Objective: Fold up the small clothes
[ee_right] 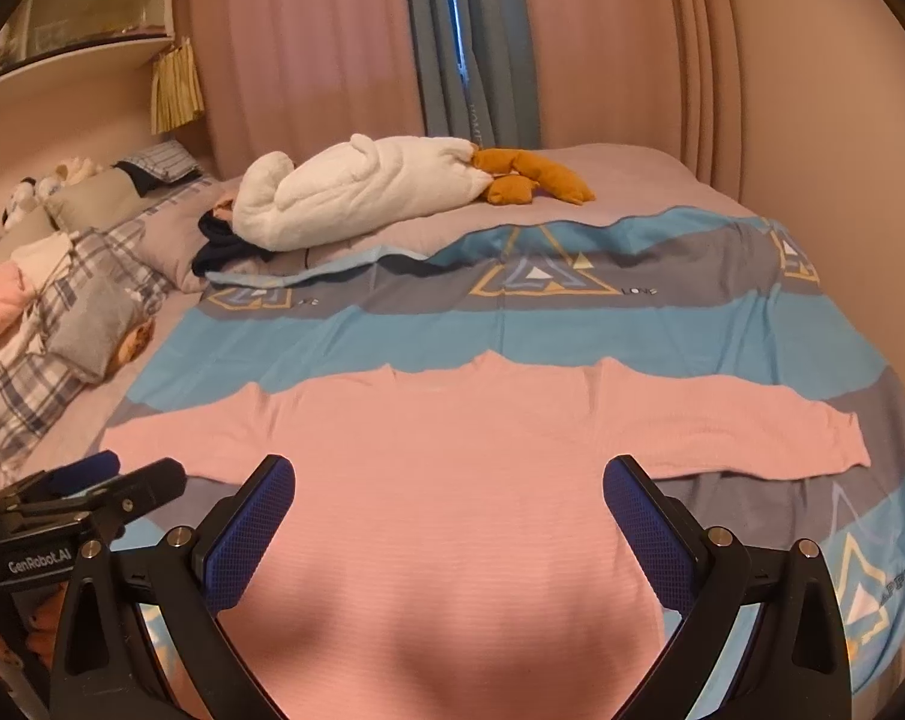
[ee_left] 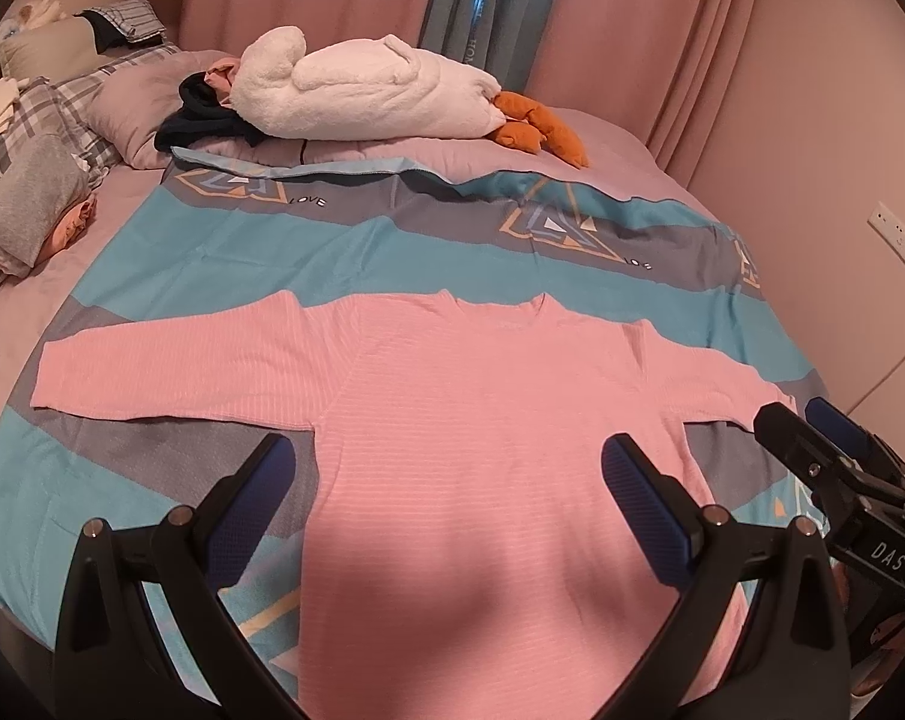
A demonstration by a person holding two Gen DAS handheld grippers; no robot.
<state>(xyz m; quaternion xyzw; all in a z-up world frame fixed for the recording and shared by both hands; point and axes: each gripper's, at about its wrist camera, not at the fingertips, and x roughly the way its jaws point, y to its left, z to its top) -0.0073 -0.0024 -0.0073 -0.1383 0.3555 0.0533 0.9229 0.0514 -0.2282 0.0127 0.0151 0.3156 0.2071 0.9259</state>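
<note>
A pink long-sleeved ribbed top [ee_left: 470, 420] lies flat on the blue and grey patterned sheet [ee_left: 344, 252], both sleeves spread out sideways; it also shows in the right wrist view [ee_right: 452, 468]. My left gripper [ee_left: 449, 474] is open above the top's lower body, holding nothing. My right gripper [ee_right: 449, 492] is open above the same area, also empty. The right gripper [ee_left: 824, 438] shows at the right edge of the left wrist view, near the right sleeve end. The left gripper [ee_right: 110, 474] shows at the left edge of the right wrist view, near the left sleeve end.
A white plush goose [ee_left: 362, 90] with orange feet [ee_left: 542, 126] lies at the far side of the bed. Dark clothes [ee_left: 206, 114] lie beside it. Folded grey and pink garments [ee_left: 32, 210] and plaid pillows [ee_left: 32, 114] sit at the left. Pink curtains [ee_right: 308, 48] hang behind.
</note>
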